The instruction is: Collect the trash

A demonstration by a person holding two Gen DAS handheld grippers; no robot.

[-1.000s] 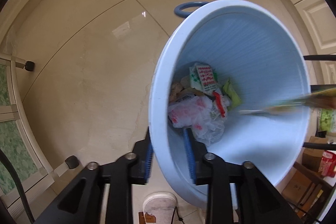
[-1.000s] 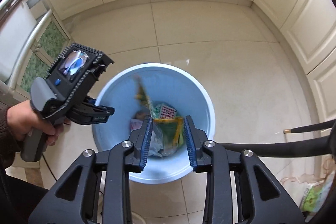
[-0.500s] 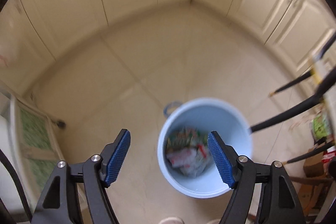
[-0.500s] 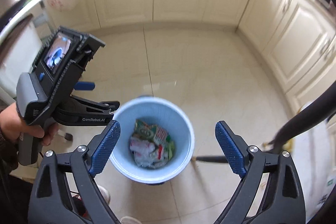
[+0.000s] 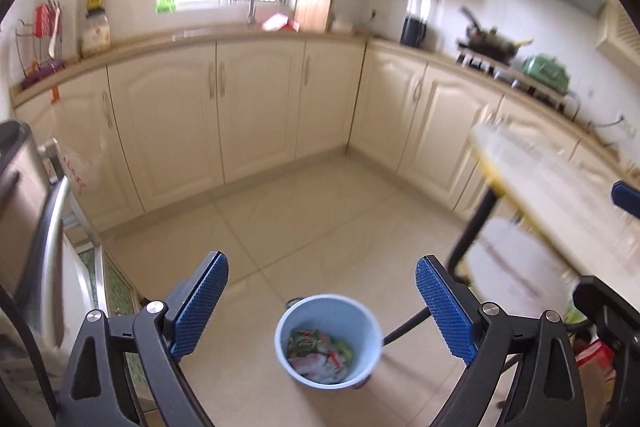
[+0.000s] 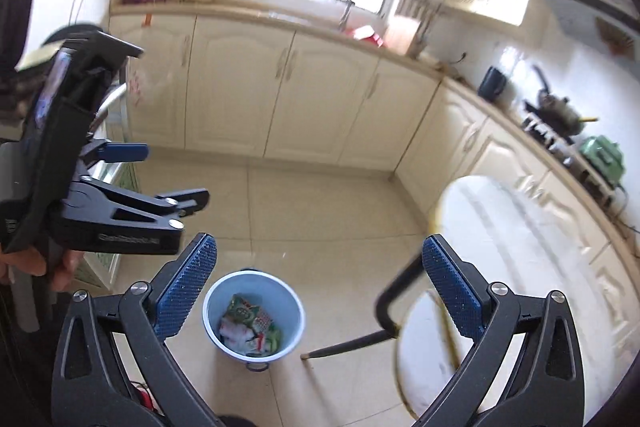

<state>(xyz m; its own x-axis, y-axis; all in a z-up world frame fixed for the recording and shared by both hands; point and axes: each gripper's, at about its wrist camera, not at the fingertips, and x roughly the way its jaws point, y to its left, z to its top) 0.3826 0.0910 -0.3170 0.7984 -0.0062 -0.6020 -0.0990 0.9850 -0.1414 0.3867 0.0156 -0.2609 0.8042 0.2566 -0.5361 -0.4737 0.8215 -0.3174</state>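
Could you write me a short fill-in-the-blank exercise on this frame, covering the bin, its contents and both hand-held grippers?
1. The light blue bin stands on the tiled ____.
2. Inside the bin lie crumpled wrappers, so it is not ____.
3. The pads of the left hand-held gripper stand wide apart and hold ____.
4. The jaws of the right hand-held gripper are opening, and between its pads there is ____ gripped.

Missing words: floor; empty; nothing; nothing

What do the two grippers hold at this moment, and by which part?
Nothing is held. The left gripper and the right gripper are both opening, with nothing between their fingers. The wrappers lie in the blue bin on the floor.
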